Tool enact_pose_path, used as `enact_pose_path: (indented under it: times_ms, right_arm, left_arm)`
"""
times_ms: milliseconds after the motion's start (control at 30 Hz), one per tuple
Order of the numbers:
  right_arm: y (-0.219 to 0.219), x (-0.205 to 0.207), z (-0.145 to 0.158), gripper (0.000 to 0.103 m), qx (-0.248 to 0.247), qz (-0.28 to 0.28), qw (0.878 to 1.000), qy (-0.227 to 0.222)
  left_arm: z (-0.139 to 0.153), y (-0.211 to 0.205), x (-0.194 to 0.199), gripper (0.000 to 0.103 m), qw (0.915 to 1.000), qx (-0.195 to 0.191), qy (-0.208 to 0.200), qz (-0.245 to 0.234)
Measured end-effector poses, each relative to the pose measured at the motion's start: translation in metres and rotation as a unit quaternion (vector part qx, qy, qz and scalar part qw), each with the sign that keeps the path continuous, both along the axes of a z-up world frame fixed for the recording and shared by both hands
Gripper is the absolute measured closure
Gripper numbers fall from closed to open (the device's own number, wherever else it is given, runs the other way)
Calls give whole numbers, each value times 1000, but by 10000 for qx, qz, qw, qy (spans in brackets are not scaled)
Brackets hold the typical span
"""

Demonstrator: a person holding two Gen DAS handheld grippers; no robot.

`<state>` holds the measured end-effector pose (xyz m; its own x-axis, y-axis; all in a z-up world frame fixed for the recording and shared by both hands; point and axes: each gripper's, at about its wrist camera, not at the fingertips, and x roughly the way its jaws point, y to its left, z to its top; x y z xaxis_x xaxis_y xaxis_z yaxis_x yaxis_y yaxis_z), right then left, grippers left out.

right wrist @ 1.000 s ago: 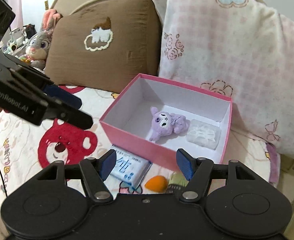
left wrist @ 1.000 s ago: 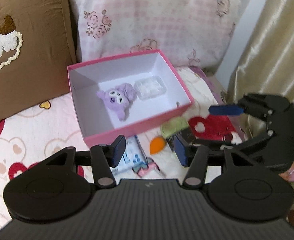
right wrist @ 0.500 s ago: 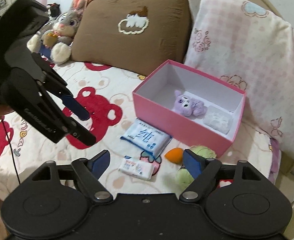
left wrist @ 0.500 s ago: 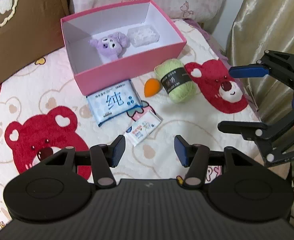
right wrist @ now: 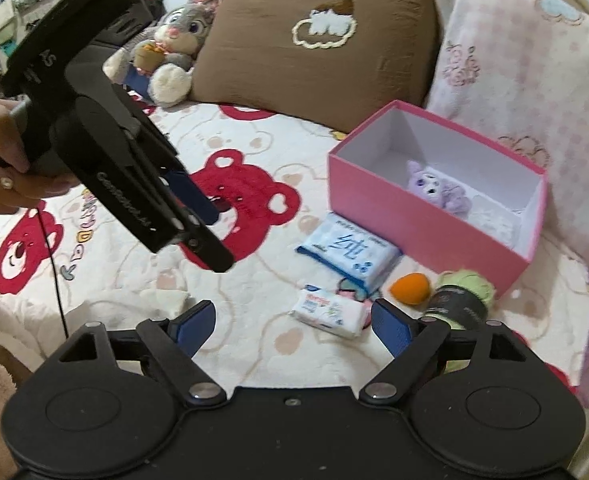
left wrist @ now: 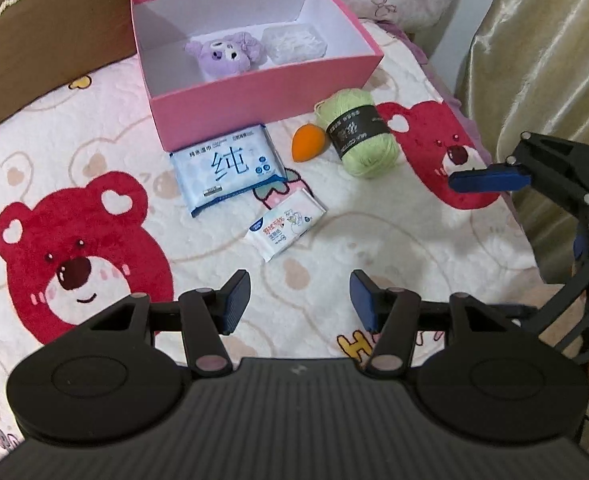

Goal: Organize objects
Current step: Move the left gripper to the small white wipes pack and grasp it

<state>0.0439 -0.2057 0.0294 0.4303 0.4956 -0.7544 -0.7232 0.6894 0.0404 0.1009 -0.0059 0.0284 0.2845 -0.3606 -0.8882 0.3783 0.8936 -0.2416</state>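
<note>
1. The pink box (left wrist: 262, 80) wall is partly hiding the purple plush (left wrist: 224, 54) and clear case (left wrist: 294, 42) inside it.
2. The right gripper (right wrist: 292, 322) is cutting off the yarn ball (right wrist: 464, 296).
3. Left gripper (left wrist: 299, 300): jaws partly apart, opening, holding nothing.
4. Right jaws: widening, empty.
5. Versus earlier, the wipes pack (left wrist: 228, 168), small tissue pack (left wrist: 286, 226) and orange sponge (left wrist: 308, 142) on the bed are now showing fully.

Pink box (left wrist: 270, 92), purple plush (left wrist: 224, 54), green yarn (left wrist: 360, 136) w/ black band, orange sponge (left wrist: 308, 144), red-bear blanket (left wrist: 74, 240).
</note>
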Motion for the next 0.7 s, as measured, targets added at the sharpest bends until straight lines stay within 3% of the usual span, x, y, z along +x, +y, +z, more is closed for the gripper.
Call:
enact_pose_path:
  times_ms: [467, 600, 700]
  right_arm:
    - [18, 38, -117, 15, -40, -29, 9983, -585]
    - [18, 48, -136, 15, -195, -144, 9976, -642]
    - [13, 51, -147, 15, -198, -374, 9958, -811]
  left_arm:
    - [-85, 10, 17, 39, 9946, -455, -470, 808]
    - [-112, 1, 26, 39, 9929, -210, -583, 1015]
    - [-133, -5, 33, 39, 9915, -251, -483, 1183]
